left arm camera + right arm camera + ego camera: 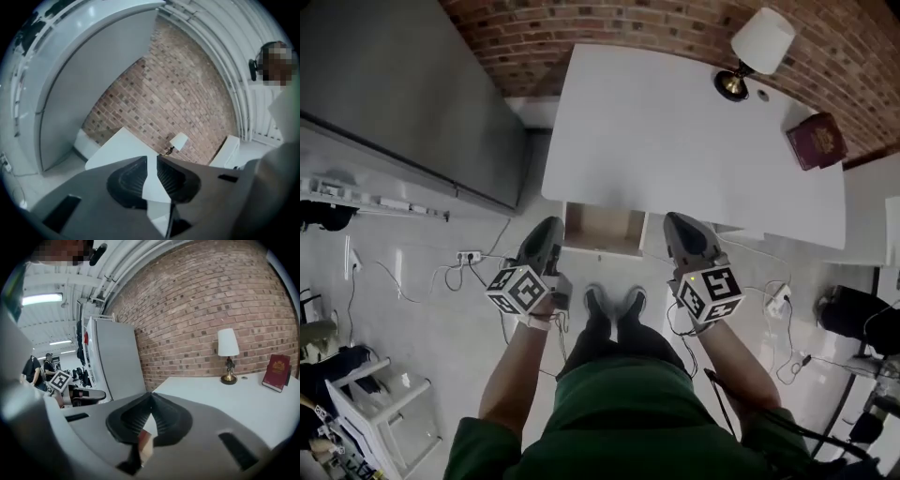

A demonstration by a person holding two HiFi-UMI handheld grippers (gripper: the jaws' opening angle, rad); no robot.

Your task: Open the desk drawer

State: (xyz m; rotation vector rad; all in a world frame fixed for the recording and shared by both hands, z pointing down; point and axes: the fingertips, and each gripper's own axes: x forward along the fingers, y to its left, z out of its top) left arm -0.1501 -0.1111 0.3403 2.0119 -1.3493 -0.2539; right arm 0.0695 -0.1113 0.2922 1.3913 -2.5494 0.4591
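Note:
The white desk [675, 141] stands against a brick wall. Its drawer [600, 229] is pulled out under the front edge, its bare wooden inside showing. My left gripper [548, 225] hangs in the air just left of the drawer. In the left gripper view its jaws [151, 158] stand a narrow gap apart, open, with nothing between them. My right gripper [675, 218] is held just right of the drawer. Its tips [150, 394] meet, so it is shut and empty. Both point over the desk top [243, 404] toward the wall.
A lamp [759, 47] and a red book [816, 141] sit at the back right of the desk. A tall grey cabinet [403, 94] stands to the left. A power strip [469, 255] and cables lie on the floor. My feet [614, 302] are below the drawer.

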